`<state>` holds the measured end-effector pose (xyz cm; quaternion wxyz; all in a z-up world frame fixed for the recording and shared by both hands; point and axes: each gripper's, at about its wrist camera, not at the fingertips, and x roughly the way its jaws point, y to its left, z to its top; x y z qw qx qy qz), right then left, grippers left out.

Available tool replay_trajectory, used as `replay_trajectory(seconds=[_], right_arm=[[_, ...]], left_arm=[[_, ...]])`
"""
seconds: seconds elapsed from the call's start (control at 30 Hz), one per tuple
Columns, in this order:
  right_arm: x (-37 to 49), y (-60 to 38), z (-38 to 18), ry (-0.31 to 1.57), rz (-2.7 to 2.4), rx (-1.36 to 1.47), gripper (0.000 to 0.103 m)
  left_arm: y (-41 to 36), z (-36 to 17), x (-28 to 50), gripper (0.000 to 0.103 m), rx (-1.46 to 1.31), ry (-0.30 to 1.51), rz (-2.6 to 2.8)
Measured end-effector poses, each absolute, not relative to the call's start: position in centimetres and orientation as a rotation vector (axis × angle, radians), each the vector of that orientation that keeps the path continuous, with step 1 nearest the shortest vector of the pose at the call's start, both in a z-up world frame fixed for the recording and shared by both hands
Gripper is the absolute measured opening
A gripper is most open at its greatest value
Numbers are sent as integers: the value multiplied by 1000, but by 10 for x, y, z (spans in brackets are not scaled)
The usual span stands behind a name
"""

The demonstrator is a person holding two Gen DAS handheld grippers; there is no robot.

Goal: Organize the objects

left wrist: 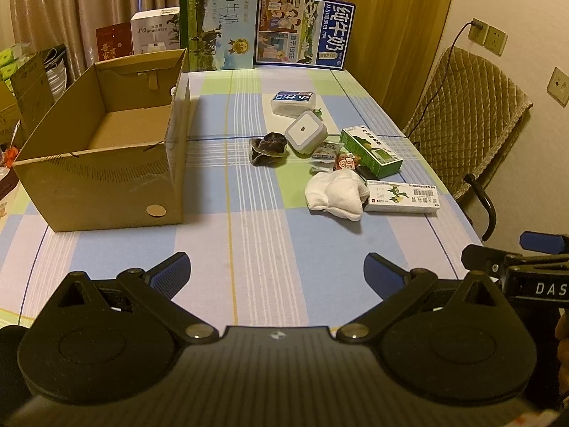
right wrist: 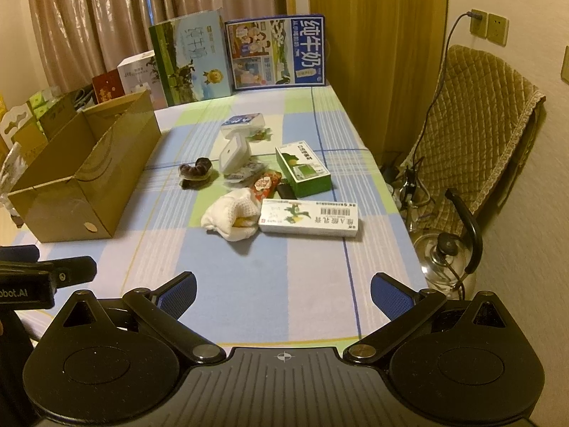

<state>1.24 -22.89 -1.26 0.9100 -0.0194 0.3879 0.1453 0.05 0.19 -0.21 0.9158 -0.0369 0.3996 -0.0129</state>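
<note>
Both tools hang low over the near edge of the counter (left wrist: 249, 242), side by side and empty: the left hand-held gripper (left wrist: 276, 274) has its blue-padded fingers spread wide with nothing between them, and the right hand-held gripper (right wrist: 282, 293) is released in the same way. The open cardboard box (left wrist: 106, 185) stands on the left side of the checked cloth and looks empty inside. Well apart from it, toward the right, the loose things lie in a cluster: a white cloth bundle (right wrist: 233, 219) nearest, touching a long white medicine box (right wrist: 308, 221); behind them a green carton (right wrist: 302, 167), a few small snack packets (right wrist: 265, 183), a dark scrunchie (right wrist: 195, 174), a tilted square white device (right wrist: 233, 153) and a white lidded case (right wrist: 243, 122) farthest back. By my reading no item has yet been picked, so the task sits at its opening step. The next move calls for the right tool to reach forward to the nearest item, probably the cloth or the medicine box, and close on it cleanly without dragging its neighbour, then carry it across to the box.
</note>
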Motion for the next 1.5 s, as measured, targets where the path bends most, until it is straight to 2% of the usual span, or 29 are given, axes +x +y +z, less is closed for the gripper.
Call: replay_trajectory(seconds=[0.77, 1.1, 1.23, 1.4, 1.47, 1.5], right_arm=[[66, -232, -24, 804, 367, -224, 101], [114, -210, -48, 759, 579, -580, 100], [136, -202, -69, 767, 644, -692, 91], [169, -198, -103, 823, 671, -811, 85], [181, -197, -114, 870, 675, -823, 66], [186, -197, -120, 900, 675, -821, 63]], left_arm=[[-5, -24, 38, 102, -29, 865, -66], [-17, -50, 85, 102, 36, 874, -130], [-19, -62, 105, 102, 39, 883, -144], [-20, -71, 122, 102, 28, 880, -188], [-21, -74, 128, 102, 17, 876, -221], [-21, -75, 131, 102, 16, 871, -236]])
